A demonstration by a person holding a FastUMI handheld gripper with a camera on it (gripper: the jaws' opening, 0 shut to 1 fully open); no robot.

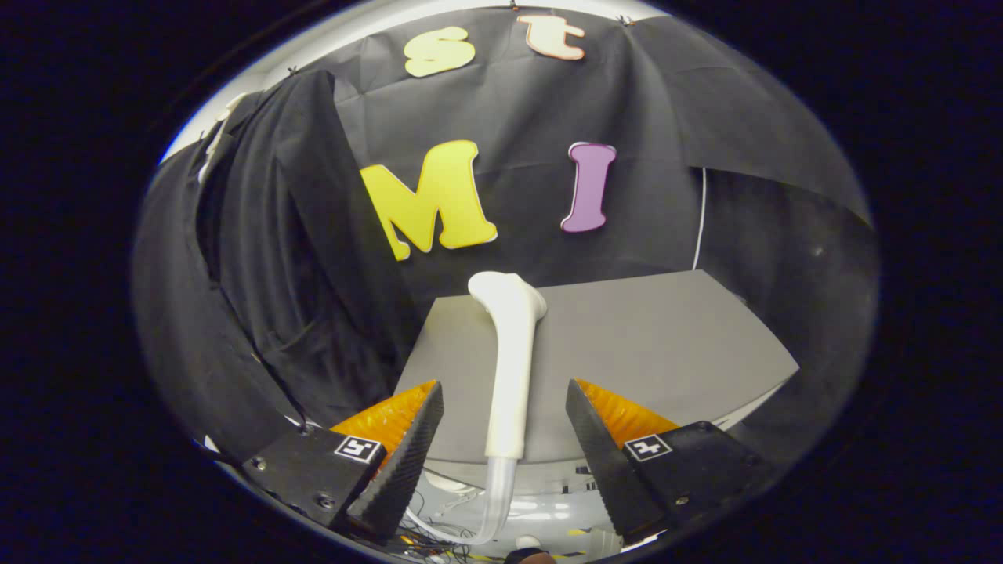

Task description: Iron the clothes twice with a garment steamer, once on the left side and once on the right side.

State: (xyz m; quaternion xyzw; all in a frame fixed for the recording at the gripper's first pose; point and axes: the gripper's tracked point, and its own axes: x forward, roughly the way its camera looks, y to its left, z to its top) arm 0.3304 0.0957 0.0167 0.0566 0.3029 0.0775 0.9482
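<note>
White plastic garment steamer (511,368) lying on grey table (666,345), head bent left at far end, clear hose off near edge, gripper (501,439) wide open w/ nothing held, handle btwn fingers untouched, black garment (274,258) hanging left of table.

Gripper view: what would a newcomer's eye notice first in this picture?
First comes the pale garment steamer, lying on the grey table with its handle between the open fingers of the gripper, neither finger touching it, and its hose dropping off the table's near edge. Next is the dark garment, hanging beside the table, on the side that the steamer's head points away from.
</note>
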